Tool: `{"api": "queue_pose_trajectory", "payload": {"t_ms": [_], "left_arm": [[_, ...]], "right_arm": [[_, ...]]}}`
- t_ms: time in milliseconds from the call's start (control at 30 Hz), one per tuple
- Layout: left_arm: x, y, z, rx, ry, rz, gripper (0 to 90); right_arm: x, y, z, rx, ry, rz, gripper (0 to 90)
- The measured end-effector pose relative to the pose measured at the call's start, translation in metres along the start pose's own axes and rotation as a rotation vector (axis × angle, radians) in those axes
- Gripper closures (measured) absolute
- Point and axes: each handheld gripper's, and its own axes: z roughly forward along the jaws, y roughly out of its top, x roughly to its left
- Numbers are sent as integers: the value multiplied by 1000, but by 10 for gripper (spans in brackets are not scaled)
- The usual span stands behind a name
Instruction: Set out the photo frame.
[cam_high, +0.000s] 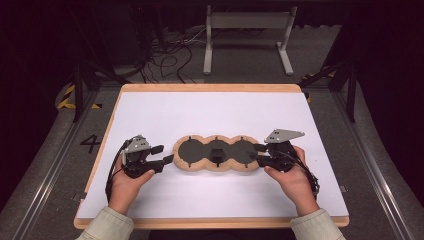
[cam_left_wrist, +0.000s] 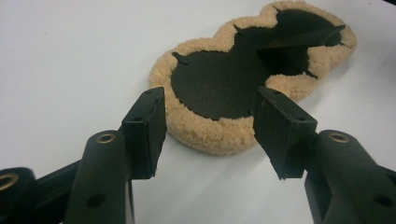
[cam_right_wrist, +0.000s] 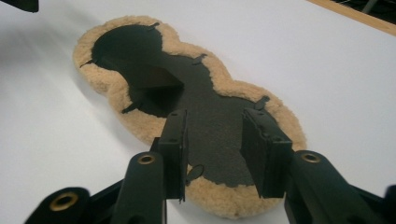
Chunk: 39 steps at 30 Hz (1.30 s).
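Observation:
A tan fleecy pad (cam_high: 200, 152) with three round lobes and a black inner face lies flat in the middle of the white table top (cam_high: 210, 115). A black flap (cam_high: 218, 156) stands up in its middle lobe. My left gripper (cam_high: 166, 154) is at the pad's left end, open, its fingers just short of the fleece rim. In the left gripper view the pad (cam_left_wrist: 219, 84) lies beyond the open left gripper (cam_left_wrist: 210, 123). My right gripper (cam_high: 258, 154) is open at the right end. In the right gripper view the right gripper (cam_right_wrist: 215, 149) hovers over the pad's (cam_right_wrist: 205, 102) near lobe, gripping nothing.
The table has a wooden edge (cam_high: 210, 88). Beyond it stand a white metal frame (cam_high: 247, 30) and loose cables (cam_high: 167, 60) on the floor. Dark stand legs (cam_high: 80, 85) flank the table. Bare white surface surrounds the pad.

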Motion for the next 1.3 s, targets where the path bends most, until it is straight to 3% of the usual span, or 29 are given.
{"api": "queue_pose_trajectory", "payload": {"t_ms": [67,100,200,367,433,467,500,533,700,967,1067,1100,1267,1300], "left_arm": [[1,1,0,2,10,12,447],[2,6,1,-10,35,2,447],[6,17,5,-4,45,-36,440],[12,25,19,57,39,-88,423],[14,26,22,69,33,-102,399],[16,26,24,76,37,-127,399],[18,26,25,75,34,-142,399],[22,25,29,92,31,-170,420],[28,23,37,121,14,-200,406],[26,18,51,216,-34,-223,333],[27,16,54,234,-57,-255,302],[27,15,55,241,-68,-269,298],[29,11,60,259,-86,-286,283],[30,10,61,265,-107,-297,274]], "right_arm": [[-2,0,-1,-3,-1,6,591],[-6,0,-3,-14,0,16,574],[-14,0,-6,-18,-4,26,553],[-31,-4,-6,-13,4,126,478],[-33,-5,-5,-12,1,137,462],[-39,-9,-1,-11,10,191,416],[-39,-9,-1,-11,10,191,416],[-43,-11,4,14,35,221,372],[-47,-14,11,51,41,236,324],[-50,-18,26,113,49,252,263],[-51,-21,33,145,53,259,256],[-52,-23,37,173,35,256,262],[-55,-26,41,186,40,275,263],[-55,-28,41,173,43,277,269]]}}
